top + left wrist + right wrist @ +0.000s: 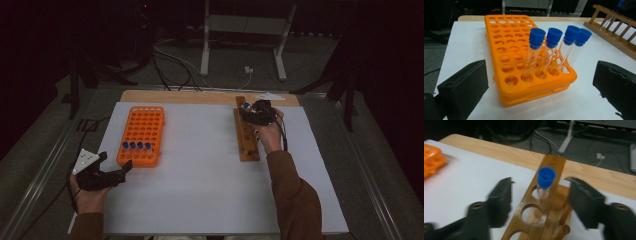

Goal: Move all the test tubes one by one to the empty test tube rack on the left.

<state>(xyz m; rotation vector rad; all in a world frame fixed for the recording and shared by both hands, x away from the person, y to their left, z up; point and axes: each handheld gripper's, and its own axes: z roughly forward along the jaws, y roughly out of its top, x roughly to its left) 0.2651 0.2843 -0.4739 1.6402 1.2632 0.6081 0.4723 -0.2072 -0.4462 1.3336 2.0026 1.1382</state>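
White mat [200,170] covers wooden table [175,96]; dark room.

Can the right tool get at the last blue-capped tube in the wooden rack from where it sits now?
Probably yes. The right tool is open, its jaws standing to either side of the blue-capped tube without touching it. The tube stands upright in the wooden rack, with nothing else near it.

Four capped tubes [554,47] stand in the plastic rack [141,135], left of the wooden rack [246,140].
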